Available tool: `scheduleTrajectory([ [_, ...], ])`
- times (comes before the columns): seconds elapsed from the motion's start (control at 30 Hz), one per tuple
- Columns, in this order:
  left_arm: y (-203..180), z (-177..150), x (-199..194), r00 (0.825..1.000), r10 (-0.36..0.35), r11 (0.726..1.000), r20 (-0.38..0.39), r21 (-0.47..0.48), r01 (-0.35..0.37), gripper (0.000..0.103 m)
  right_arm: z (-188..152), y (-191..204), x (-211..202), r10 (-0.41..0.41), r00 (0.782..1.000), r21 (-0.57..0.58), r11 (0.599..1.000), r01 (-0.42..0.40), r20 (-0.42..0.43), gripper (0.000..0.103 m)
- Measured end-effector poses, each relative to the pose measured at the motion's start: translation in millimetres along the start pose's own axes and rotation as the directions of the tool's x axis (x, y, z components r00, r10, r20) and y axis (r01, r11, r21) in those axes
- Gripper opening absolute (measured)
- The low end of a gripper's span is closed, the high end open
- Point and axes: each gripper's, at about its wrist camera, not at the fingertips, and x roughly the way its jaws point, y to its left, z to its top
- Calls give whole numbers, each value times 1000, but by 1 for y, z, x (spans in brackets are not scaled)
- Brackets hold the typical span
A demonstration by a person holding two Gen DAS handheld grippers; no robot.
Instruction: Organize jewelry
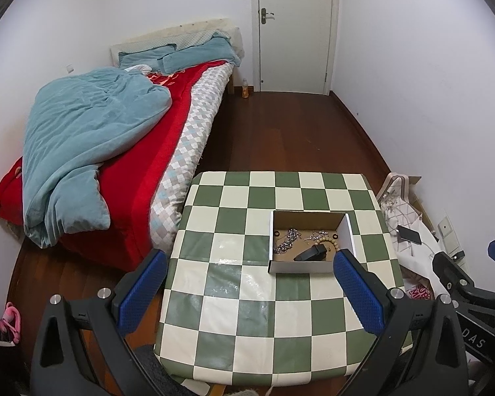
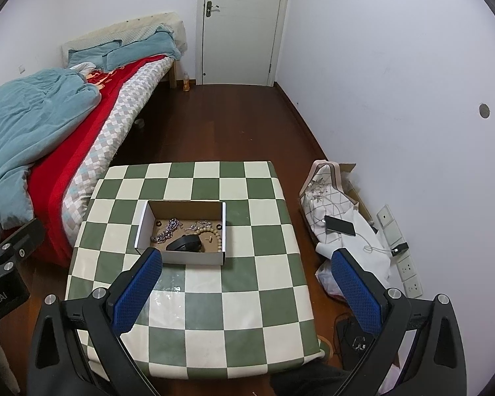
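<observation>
An open cardboard box (image 1: 302, 267) (image 2: 181, 257) sits on the green-and-white checkered table (image 1: 241, 297) (image 2: 247, 280). Inside lie a silver chain (image 1: 287, 241) (image 2: 166, 229), a string of wooden beads (image 1: 330, 241) (image 2: 214, 232), a black watch (image 1: 312, 252) (image 2: 184, 243) and small pieces. My left gripper (image 1: 250, 270) is open, held above the table just short of the box, with nothing between its blue pads. My right gripper (image 2: 247, 269) is open too, raised over the table's right half, to the right of the box. The right gripper also shows at the left wrist view's right edge (image 1: 462, 274).
A bed (image 1: 115, 151) (image 2: 49, 125) with red cover and blue duvet stands left of the table. A phone (image 2: 340, 225) lies on patterned cloth on the floor to the right, by wall sockets (image 2: 409, 274). A white door (image 1: 295, 29) is at the far wall.
</observation>
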Motion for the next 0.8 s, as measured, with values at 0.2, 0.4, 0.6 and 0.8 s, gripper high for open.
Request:
scheduleTrajectory([
  [0.2, 1, 0, 0, 1000, 0, 1000, 1, -1, 0, 103, 1, 2, -2, 2, 1000, -4, 1000, -2, 3, 103],
  [0.4, 2, 0, 0, 1000, 3, 1000, 4, 0, -3, 103, 2, 3, -3, 1, 1000, -5, 1000, -1, 5, 103],
  [0.6, 3, 0, -1, 1000, 5, 1000, 3, 3, -5, 103, 2, 3, -3, 2, 1000, -5, 1000, -2, 2, 103],
  [0.8, 4, 0, -1, 1000, 4, 1000, 0, 3, -4, 103, 2, 3, -5, 3, 1000, -5, 1000, -3, 4, 103],
])
